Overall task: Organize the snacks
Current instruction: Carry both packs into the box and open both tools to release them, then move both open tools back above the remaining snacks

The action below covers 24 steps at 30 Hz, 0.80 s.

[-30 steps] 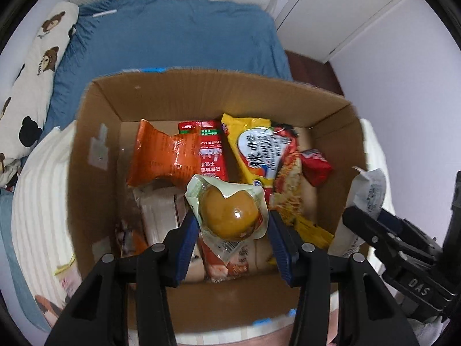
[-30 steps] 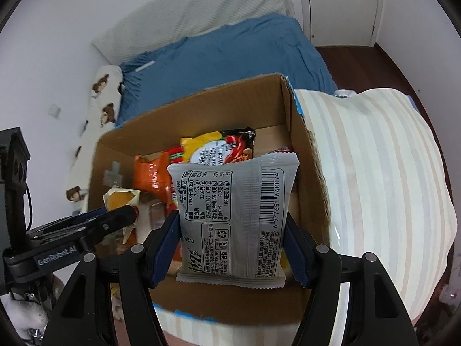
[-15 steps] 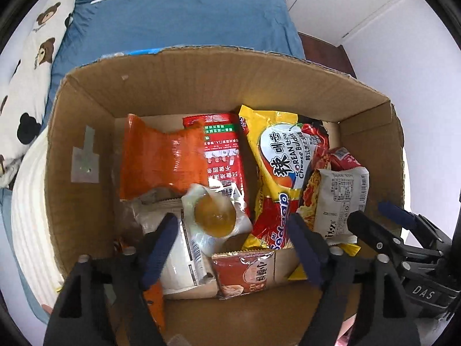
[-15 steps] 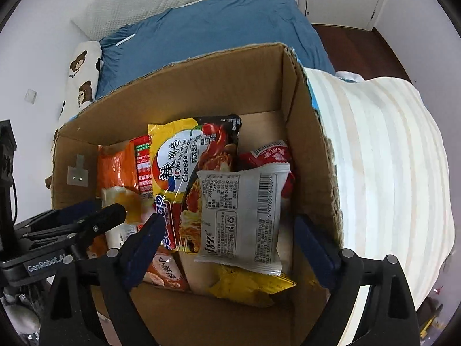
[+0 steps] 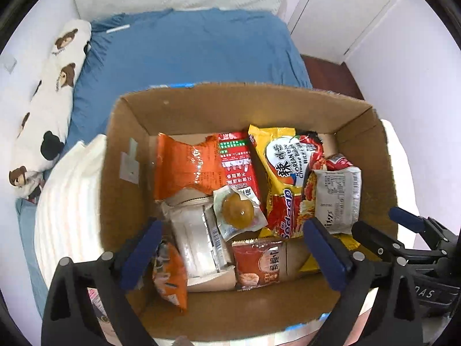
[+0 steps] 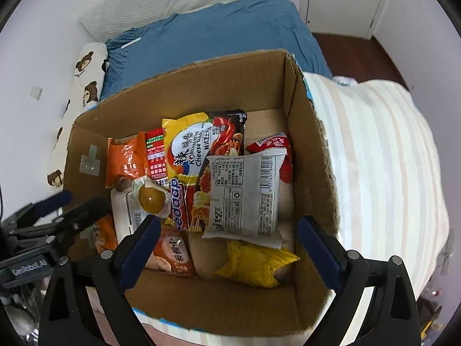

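Both claws hang over the cardboard box [image 5: 129, 132], their jaws opening with nothing pinched. Below the left claw [image 5: 230, 248] lies a clear packet holding a round amber snack [image 5: 237, 212], resting on other wrappers. Below the right claw [image 6: 227, 239] lies a grey printed packet [image 6: 245, 196], barcode up, atop a yellow-and-red noodle bag [image 6: 190, 158] and a yellow packet [image 6: 256, 262].

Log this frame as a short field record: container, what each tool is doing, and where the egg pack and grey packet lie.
container: cardboard box, open top, on bed
left tool: jaws opening, nothing between them
right tool: jaws opening, above box, nothing gripped
egg pack: lying on other snacks, mid-box
grey packet: lying flat, barcode side up, over noodle bag
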Motion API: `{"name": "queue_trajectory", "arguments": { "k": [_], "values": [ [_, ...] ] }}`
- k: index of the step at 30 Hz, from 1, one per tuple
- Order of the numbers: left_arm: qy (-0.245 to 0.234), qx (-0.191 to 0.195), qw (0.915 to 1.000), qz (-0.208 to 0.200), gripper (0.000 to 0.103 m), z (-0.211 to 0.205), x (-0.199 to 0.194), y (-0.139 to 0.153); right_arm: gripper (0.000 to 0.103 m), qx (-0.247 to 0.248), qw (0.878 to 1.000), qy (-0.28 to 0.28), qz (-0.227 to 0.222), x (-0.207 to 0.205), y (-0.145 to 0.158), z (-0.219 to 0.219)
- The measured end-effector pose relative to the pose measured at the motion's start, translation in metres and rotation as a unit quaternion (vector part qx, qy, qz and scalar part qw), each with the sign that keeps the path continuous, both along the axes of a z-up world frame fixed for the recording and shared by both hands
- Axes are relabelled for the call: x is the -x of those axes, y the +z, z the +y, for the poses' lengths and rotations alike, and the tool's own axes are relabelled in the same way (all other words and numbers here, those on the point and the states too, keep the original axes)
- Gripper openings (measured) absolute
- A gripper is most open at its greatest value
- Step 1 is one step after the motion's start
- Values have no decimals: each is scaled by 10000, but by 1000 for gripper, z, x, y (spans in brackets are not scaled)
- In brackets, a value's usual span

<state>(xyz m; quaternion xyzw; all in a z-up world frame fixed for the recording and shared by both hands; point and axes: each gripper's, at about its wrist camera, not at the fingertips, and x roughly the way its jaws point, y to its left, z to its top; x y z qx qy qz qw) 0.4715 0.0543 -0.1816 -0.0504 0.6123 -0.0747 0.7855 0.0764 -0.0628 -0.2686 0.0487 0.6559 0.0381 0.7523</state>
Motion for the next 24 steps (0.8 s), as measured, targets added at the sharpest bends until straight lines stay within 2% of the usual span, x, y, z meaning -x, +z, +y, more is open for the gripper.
{"name": "queue_trajectory", "arguments": {
  "k": [9, 13, 19, 24],
  "values": [
    [162, -40, 9979, -621, 101, 19, 57, 38, 99, 42, 9980, 176, -603, 43, 49, 9],
    [208, -210, 9945, -1004, 101, 23, 90, 56, 99, 137, 9947, 283, -983, 71, 73, 16],
    [475, -182, 9877, -1482, 101, 37, 142, 79, 99, 42, 9899, 305, -1385, 113, 106, 21],
    [682, -103, 9836, -1665, 101, 49, 172, 87, 99, -229, 9880, 262, -1503, 143, 120, 26]
  ]
}}
